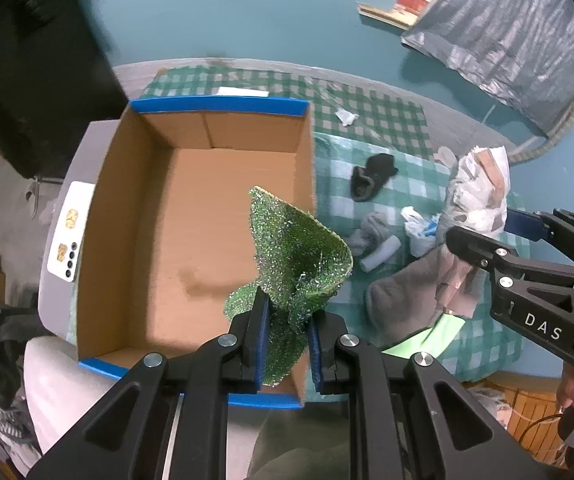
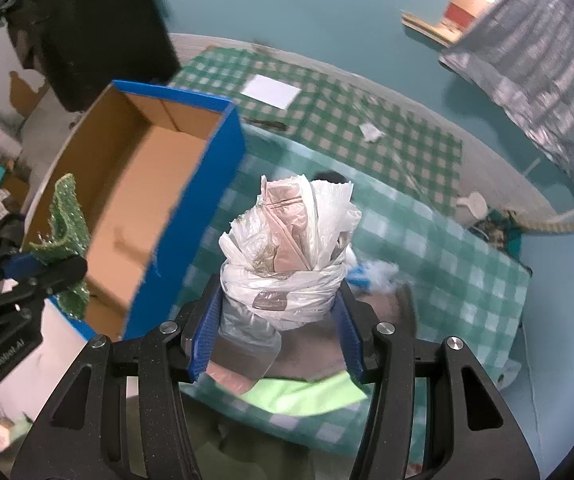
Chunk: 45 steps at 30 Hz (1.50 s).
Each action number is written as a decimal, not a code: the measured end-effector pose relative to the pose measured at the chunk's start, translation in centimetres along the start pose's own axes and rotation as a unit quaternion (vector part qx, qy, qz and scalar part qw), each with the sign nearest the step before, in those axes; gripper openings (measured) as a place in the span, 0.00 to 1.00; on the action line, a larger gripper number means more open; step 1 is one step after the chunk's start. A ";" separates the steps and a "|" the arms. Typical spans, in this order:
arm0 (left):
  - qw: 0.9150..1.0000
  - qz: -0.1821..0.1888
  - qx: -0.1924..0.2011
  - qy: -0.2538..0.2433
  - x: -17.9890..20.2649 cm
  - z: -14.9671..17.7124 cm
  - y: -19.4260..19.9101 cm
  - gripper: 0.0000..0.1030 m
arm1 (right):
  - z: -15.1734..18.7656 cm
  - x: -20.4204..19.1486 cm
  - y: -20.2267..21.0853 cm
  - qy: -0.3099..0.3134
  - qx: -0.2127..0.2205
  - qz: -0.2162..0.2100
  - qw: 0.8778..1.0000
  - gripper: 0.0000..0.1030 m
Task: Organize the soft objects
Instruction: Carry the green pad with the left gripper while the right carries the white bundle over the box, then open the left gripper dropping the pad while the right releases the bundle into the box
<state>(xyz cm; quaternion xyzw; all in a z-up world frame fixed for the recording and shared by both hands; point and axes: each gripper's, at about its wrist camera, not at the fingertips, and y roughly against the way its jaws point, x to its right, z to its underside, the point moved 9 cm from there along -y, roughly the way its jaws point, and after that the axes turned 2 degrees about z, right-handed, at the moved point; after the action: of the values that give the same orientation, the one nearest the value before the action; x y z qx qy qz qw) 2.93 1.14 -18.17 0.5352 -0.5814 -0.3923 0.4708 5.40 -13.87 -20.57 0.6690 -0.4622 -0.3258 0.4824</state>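
Observation:
My left gripper [image 1: 287,320] is shut on a glittery green scrub cloth [image 1: 299,248] and holds it over the near right part of an open cardboard box with blue edges [image 1: 215,105]. The box inside looks bare. My right gripper [image 2: 279,300] is shut on a bundle of white plastic bags with a pink pouch inside [image 2: 291,240], held above the checked cloth to the right of the box [image 2: 223,152]. The right gripper and its bundle [image 1: 479,188] also show at the right of the left wrist view.
On the green checked cloth [image 1: 399,124] lie a dark sock [image 1: 371,176], grey rolled socks [image 1: 375,236], a grey towel [image 1: 403,300], a lime green cloth [image 1: 431,336] and a white bag [image 1: 419,228]. A phone [image 1: 69,232] lies left of the box.

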 end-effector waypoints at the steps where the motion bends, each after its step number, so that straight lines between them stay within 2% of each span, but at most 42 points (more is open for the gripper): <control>1: 1.000 -0.002 0.000 0.004 -0.4 0.0 0.0 0.17 | -0.3 -0.4 0.0 0.004 0.001 -0.003 1.000 0.51; 19: 0.997 -0.038 -0.011 0.067 -7.6 -0.1 -1.4 0.17 | -6.4 -9.5 -1.9 0.095 0.010 -0.036 0.995 0.51; 33: 0.994 -0.048 -0.027 0.098 -10.3 0.2 -3.0 0.17 | -7.4 -13.8 -4.2 0.116 -0.008 -0.071 0.991 0.52; 38: 0.992 -0.052 -0.037 0.113 -11.1 0.8 -3.2 0.29 | -7.6 -14.3 -4.6 0.110 -0.012 -0.088 0.990 0.55; 41: 0.991 -0.055 -0.033 0.113 -11.5 1.1 -2.7 0.37 | -7.6 -14.1 -4.6 0.104 -0.012 -0.087 0.991 0.66; 43: 0.992 -0.058 -0.028 0.111 -11.6 1.1 -2.4 0.46 | -7.6 -14.0 -4.4 0.100 -0.006 -0.087 0.991 0.70; 45: 0.992 -0.060 -0.025 0.110 -11.8 1.1 -2.1 0.49 | -7.6 -13.9 -4.2 0.097 -0.005 -0.089 0.991 0.75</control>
<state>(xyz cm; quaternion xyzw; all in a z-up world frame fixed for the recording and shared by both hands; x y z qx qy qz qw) 2.18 12.49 -22.01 0.5975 -0.4826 -0.3729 0.5206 8.41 2.12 -22.26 0.7333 -0.3501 -0.3039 0.4973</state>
